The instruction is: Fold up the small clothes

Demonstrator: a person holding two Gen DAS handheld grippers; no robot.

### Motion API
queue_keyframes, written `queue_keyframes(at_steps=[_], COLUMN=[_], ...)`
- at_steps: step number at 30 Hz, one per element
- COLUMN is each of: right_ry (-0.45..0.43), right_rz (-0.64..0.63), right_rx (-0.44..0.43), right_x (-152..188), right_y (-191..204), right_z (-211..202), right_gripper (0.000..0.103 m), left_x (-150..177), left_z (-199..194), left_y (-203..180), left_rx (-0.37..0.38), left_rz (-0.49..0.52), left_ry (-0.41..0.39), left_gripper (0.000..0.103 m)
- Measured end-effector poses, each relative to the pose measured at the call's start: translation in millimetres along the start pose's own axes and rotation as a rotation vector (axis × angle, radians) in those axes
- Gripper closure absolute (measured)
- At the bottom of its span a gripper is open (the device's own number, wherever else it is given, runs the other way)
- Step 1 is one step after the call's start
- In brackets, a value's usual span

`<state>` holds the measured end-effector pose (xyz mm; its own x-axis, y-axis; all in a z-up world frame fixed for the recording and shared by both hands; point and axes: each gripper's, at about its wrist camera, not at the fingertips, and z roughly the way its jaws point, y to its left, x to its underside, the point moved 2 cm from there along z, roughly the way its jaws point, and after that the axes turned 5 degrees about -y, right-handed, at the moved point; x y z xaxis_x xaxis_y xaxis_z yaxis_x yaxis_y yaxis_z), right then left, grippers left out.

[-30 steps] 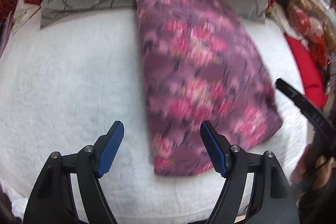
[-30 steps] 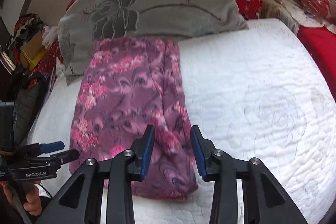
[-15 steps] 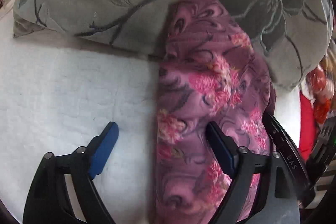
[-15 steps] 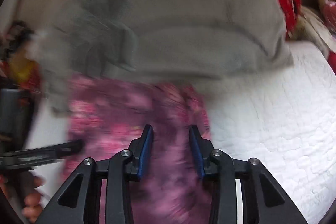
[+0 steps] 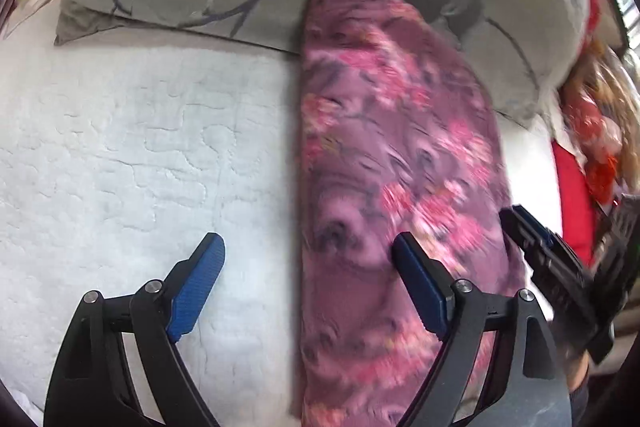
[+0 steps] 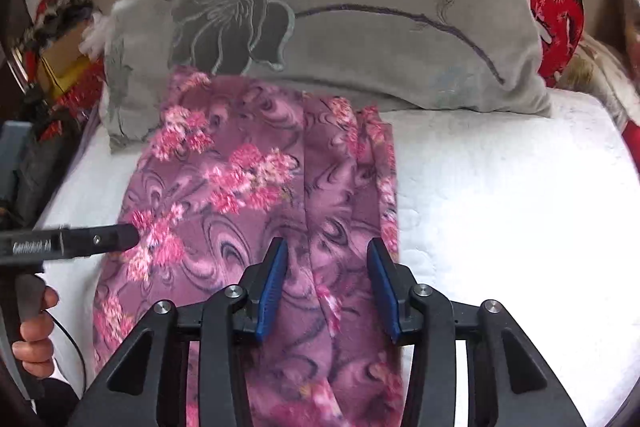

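Purple floral garment (image 6: 256, 211), folded into a long strip, is lying on the white quilted bed (image 6: 500, 211), its far end resting against the grey flower-print pillow (image 6: 340, 15). In the right wrist view the right tool (image 6: 327, 285) is hovering low over the near part of the strip with its blue pads spread and nothing between them. In the left wrist view the left tool (image 5: 308, 291) is also standing wide open, one pad over bare quilt and the other over the cloth, straddling the strip's left edge without gripping it.

Judging by how things lie, the next fold, bringing one end over the other, is likely coming up. The fabric looks soft and layered, with loose pleats along its right side, so a pinch that catches only the top layer could be pulling the earlier fold apart. With the far end already crowding the pillow, the cloth could be bunching there rather than lying flat. Both tools are working close together, so a knock between them is possible.
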<state>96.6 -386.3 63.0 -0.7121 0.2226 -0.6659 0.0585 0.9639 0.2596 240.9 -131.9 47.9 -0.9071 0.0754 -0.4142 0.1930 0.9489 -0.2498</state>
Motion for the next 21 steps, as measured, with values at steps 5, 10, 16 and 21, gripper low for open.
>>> queue_keyframes(at_steps=[5, 10, 16, 21], right_ry=[-0.012, -0.017, 0.027, 0.034], right_rz=[0.256, 0.546, 0.422, 0.29], right_rx=[-0.102, -0.359, -0.355, -0.219], right_x=[16, 41, 20, 10], right_y=[-53, -80, -32, -9], right_z=[-17, -3, 22, 21], right_gripper=[0.039, 0.039, 0.029, 0.048], left_x=[6, 25, 15, 6], left_z=[-4, 5, 21, 23], left_y=[20, 13, -15, -34], left_rx=[0.101, 0.146, 0.205, 0.178], left_rz=[-0.108, -0.123, -0.129, -0.108], left_ry=[0.028, 0.085, 0.126, 0.113], left_gripper=[0.016, 0.016, 0.016, 0.042])
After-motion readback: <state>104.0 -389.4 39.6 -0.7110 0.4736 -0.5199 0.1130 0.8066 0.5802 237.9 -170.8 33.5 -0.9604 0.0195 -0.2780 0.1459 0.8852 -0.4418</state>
